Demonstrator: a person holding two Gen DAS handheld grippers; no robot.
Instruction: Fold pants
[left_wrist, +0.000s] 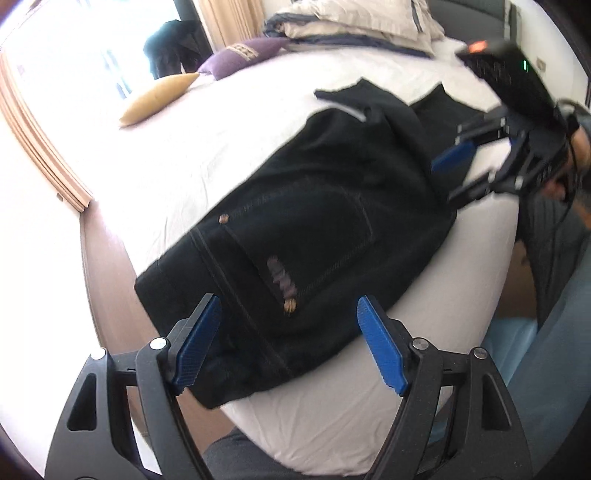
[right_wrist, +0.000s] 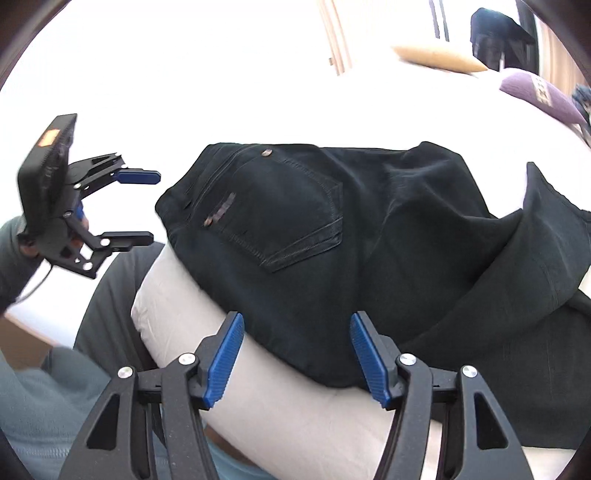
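Observation:
Black pants (left_wrist: 314, 221) lie folded on a white bed (left_wrist: 177, 147), back pocket up, at the bed's near edge. The waistband end points toward my left gripper (left_wrist: 288, 299), which hovers open above it with nothing pressed between its blue pads. In the right wrist view the pants (right_wrist: 332, 221) spread to the right, with a leg doubled over on top. My right gripper (right_wrist: 295, 317) is open over their near hem and grips nothing. Each gripper shows in the other's view: the right one (left_wrist: 443, 182) beside the pants, the left one (right_wrist: 155, 206) off the waistband, both open.
A yellow pillow (left_wrist: 159, 98), a purple cushion (left_wrist: 243, 55) and folded bedding (left_wrist: 351, 22) sit at the far side of the bed. Wooden floor (left_wrist: 107, 258) and curtains (left_wrist: 44, 147) lie to the left. A person's grey-blue legs (right_wrist: 37, 406) stand against the bed edge.

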